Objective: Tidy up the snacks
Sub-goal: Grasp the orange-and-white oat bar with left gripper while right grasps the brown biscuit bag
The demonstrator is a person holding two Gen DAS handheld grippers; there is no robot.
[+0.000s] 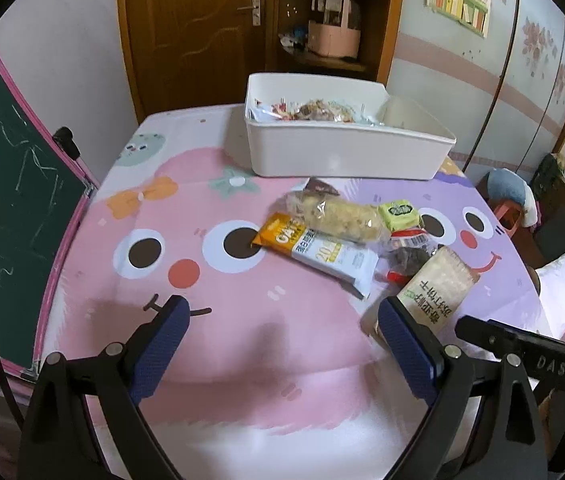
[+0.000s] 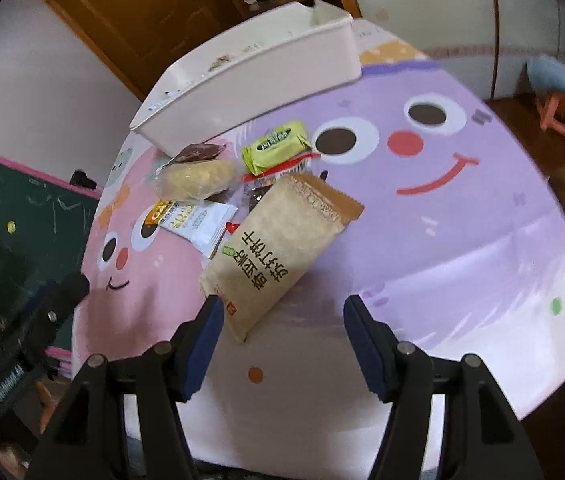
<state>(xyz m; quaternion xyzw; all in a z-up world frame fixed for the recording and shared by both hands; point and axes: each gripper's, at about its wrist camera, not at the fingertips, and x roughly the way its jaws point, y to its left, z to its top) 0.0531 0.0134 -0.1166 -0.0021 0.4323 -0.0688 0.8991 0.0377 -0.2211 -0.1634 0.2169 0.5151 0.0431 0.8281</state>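
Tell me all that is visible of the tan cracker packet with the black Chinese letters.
The tan cracker packet is a flat, oblong sealed wrapper, matte like paper, with large black characters, a small green mark and a crimped far end. It lies flat on the tablecloth, slanted, nearest of the loose snacks. Its far end overlaps a dark snack in a clear, red-edged wrapper. Its near corner lies by the open right gripper, ungrasped.

Left gripper (image 1: 282, 334) fingers spread over tablecloth (image 1: 122, 208); snack pile (image 1: 362, 240) before white bin (image 1: 342, 152).
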